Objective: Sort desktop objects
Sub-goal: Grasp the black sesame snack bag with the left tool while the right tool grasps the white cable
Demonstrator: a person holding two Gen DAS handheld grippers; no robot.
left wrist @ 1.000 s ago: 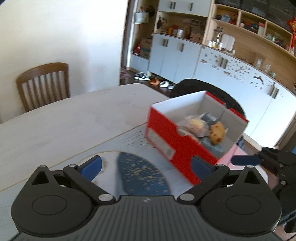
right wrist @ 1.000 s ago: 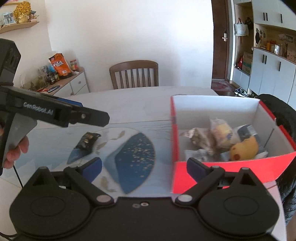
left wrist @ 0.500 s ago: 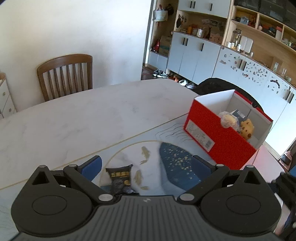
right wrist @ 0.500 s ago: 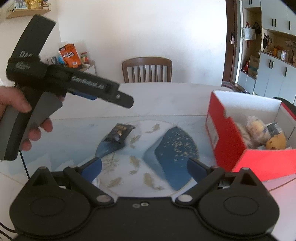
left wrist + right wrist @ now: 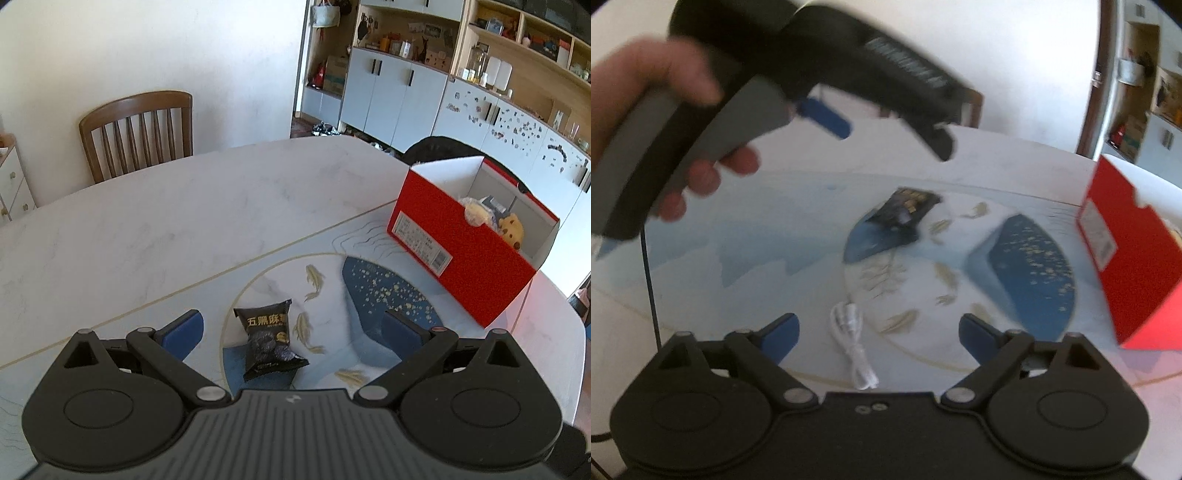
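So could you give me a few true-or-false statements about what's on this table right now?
1. The black snack packet lies on the table, outside the red box. True.
2. The left gripper grips the packet. False: its jaws are open, nothing between them is held.
3. The red box is empty. False: snacks lie inside.
4. A white cable lies in front of the right gripper. True.
5. The right gripper's jaws are shut. False: open.

black snack packet (image 5: 269, 341) flat on table (image 5: 184, 229)
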